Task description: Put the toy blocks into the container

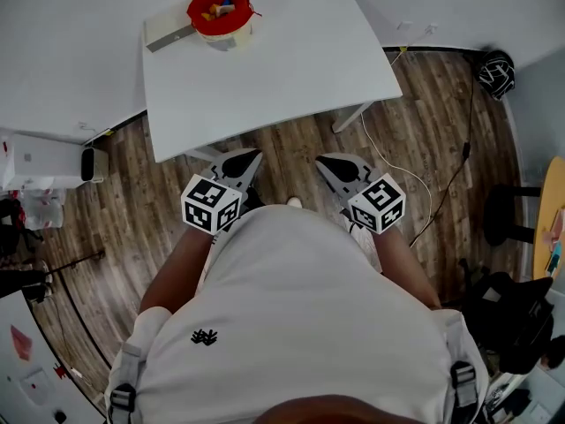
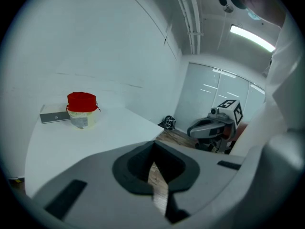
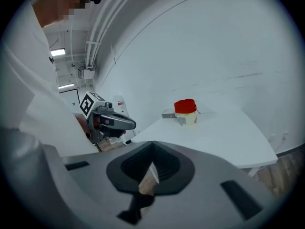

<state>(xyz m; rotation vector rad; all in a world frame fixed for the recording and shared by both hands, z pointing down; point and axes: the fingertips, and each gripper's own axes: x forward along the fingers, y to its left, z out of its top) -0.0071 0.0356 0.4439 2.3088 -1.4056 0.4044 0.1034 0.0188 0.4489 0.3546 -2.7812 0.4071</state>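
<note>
**A:** Where do we stand with the toy blocks [image 1: 219, 10]?

**B:** The ones we can see are in the container [image 1: 237, 30], at the far left corner of the counter [image 1: 282, 69]. From the head view we find no loose block on the white top.

**A:** And our hands?

**B:** We hold the left gripper [image 1: 250, 159] and the right gripper [image 1: 326, 161] close to our body, over the wooden floor [image 1: 132, 201], well apart from the container. The fingers [image 2: 131, 168] on the left are together with nothing between them. On the right the fingers [image 3: 125, 170] are also together and empty; only a sliver of floor shows through.

**A:** So what does this step ask of us?

**B:** We judge the loading is finished, or else we are paused. To do it well, we should scan the counter's edges and the floor once more before we call it done. If a block turns up, we should step in first, part the fingers before the reach, and come down over the rim instead of nudging the wall.

**A:** Why so careful?

**B:** The container looks small and light: a pale round tub with a red top, with yellow, blue and orange pieces inside. A bump would likely slide or tip it. It sits just beside a flat grey box [image 1: 168, 30], so we have little room on that side.
</note>
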